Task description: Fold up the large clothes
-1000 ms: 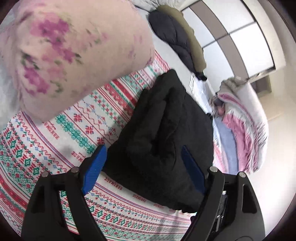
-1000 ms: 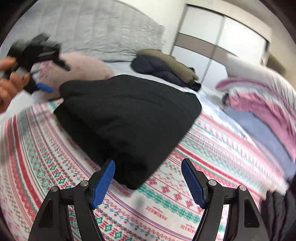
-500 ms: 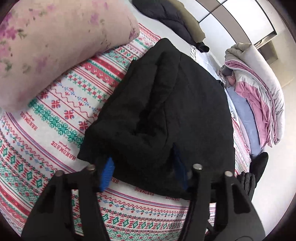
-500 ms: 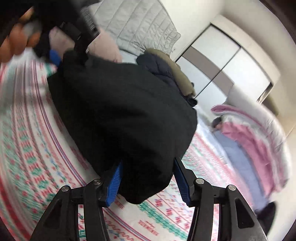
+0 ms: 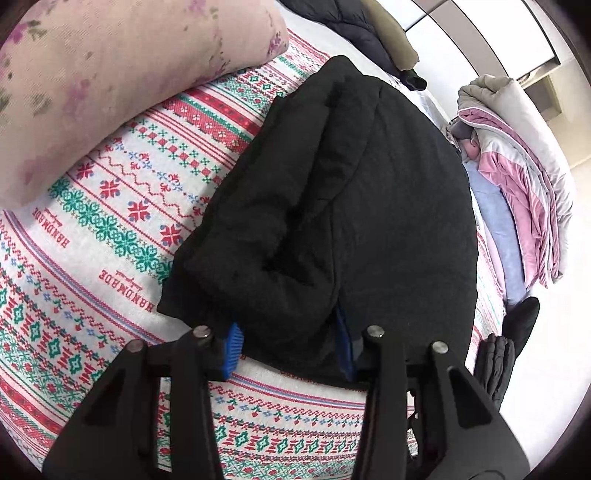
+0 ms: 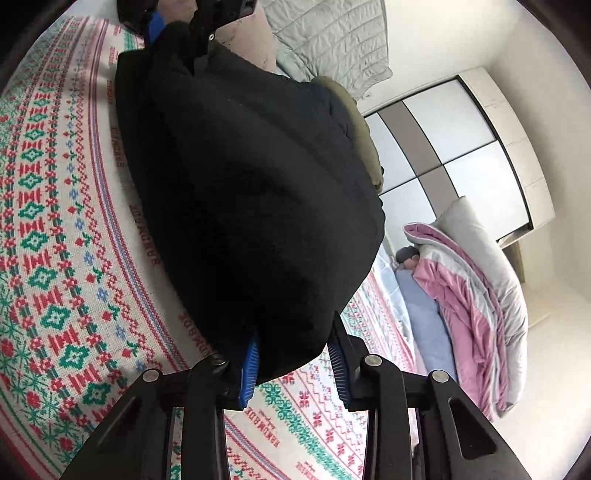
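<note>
Step in hand: both grippers are taking hold of the black padded garment [image 5: 343, 206], which lies already bundled into a thick stack on the patterned bedspread [image 5: 110, 206], just below the floral pillow [image 5: 110, 74]. Left gripper [image 5: 288, 347] sits at the near end of the stack; its jaws have just been closing, with a fat fold of fabric between them, and the blue pads [image 5: 232, 347] appear to be biting into the fabric, the right-hand pad half buried in the fold. Right gripper [image 6: 291, 365] is at the opposite end, visible in its own view; its jaws have also just been closing and now pinch a rounded corner of the garment [image 6: 258, 206], fabric bulging out above the pads [image 6: 248, 369]. From the right wrist view the left gripper [image 6: 173, 27] shows at the far top, on the other end of the same bundle. So the garment is gripped at two ends and rests on the bed. Judgement: folding looks largely done, and this reads as a pick-up to carry the bundle or make one last fold. The next move calls for both hands lifting together, level, keeping their spacing so the layers do not sag open. Risk: puffy fabric may slip from a shallow pinch. Other clothes [image 5: 369, 33] and a pink quilt [image 5: 524, 192] lie further up the bed, well apart.
</note>
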`<state>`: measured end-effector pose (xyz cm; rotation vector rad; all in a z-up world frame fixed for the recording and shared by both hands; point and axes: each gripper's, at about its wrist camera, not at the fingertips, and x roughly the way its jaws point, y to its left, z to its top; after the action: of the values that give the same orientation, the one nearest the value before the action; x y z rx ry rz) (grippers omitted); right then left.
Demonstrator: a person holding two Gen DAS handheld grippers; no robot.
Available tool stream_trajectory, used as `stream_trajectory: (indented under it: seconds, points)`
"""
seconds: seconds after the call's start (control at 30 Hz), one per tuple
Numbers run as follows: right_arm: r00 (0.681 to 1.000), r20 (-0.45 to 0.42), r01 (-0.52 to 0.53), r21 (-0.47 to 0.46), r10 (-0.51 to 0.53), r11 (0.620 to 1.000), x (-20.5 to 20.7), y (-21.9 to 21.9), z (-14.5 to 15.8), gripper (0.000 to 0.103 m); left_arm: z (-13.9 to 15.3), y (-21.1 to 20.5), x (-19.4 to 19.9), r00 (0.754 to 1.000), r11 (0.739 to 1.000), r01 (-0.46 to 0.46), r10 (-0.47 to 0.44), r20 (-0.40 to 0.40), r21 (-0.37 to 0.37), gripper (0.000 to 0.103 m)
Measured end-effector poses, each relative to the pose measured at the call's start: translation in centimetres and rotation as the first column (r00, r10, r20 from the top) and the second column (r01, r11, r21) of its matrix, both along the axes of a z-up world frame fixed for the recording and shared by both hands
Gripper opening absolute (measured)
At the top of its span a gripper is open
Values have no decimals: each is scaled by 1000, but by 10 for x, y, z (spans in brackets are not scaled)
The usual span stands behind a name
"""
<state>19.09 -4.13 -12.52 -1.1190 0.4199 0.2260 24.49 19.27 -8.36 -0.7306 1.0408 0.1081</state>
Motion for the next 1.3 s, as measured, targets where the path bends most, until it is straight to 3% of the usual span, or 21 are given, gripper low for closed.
stream_trajectory:
  seconds: [0.07,0.1,0.17,0.23,0.3,0.33,0.37,0.4,0.47,0.5,0.57,0.6,0.63,0.73,0.83,0.97,1.07,1.13,1.2,1.3]
  points:
    - [999,-54,-1,105,7,994,2,-7,13,41,1,-2,0,1000,1000,-5,5,-3,8,44]
    - [991,-130,2,189,23,982,3,-14,26,45,2,-2,1,1000,1000,-8,8,-4,9,44]
    - [956,-276,18,397,100,918,4,-33,58,51,1,-1,1,1000,1000,-14,14,-8,-7,45]
    - [926,-318,28,595,204,803,4,-56,97,51,0,1,1,1000,999,-24,23,-12,-26,45]
    - [928,-303,78,729,217,680,21,-77,135,52,0,1,2,999,999,-28,28,-15,-28,45]
    - [921,-335,149,775,200,615,38,-84,148,52,1,0,1,999,999,-30,30,-16,-26,45]
    - [906,-377,204,788,193,581,51,-86,151,51,1,0,1,999,999,-29,29,-15,-25,45]
    - [865,-466,296,774,188,559,76,-82,153,48,1,0,1,1000,999,-28,28,-14,-28,45]
    - [820,-550,351,698,155,624,103,-61,145,22,0,2,0,1000,999,-29,28,-13,-43,45]
    - [799,-587,369,650,131,664,112,-49,138,19,0,3,0,1000,998,-29,28,-13,-49,45]
    - [720,-691,434,519,62,737,131,-29,104,19,-1,6,-1,999,998,-34,33,-16,-59,44]
    - [711,-703,436,481,37,760,136,-26,85,19,-1,6,-1,999,997,-34,33,-18,-67,44]
    - [704,-710,449,476,29,756,138,-26,69,19,-1,6,-1,999,997,-32,31,-20,-71,44]
    - [710,-700,474,550,71,688,137,-42,57,18,2,7,-2,1000,996,-21,20,-23,-85,46]
    - [718,-692,471,558,70,683,134,-45,57,18,12,8,-5,1000,994,-26,25,-10,-109,47]
    - [716,-696,483,553,58,679,131,-43,57,18,46,-2,-14,991,1000,-9,11,131,-12,47]
    - [729,-683,479,562,51,674,132,-41,54,18,52,-9,-13,990,998,-12,4,142,56,47]
    - [730,-680,484,580,62,655,129,-45,51,18,44,-2,-11,993,999,-39,36,111,20,47]
    - [728,-681,491,599,79,632,125,-45,53,19,33,11,-12,995,995,-72,77,69,-64,51]
    - [718,-687,500,624,115,601,126,-52,54,19,21,24,-14,995,990,-94,95,11,-103,62]
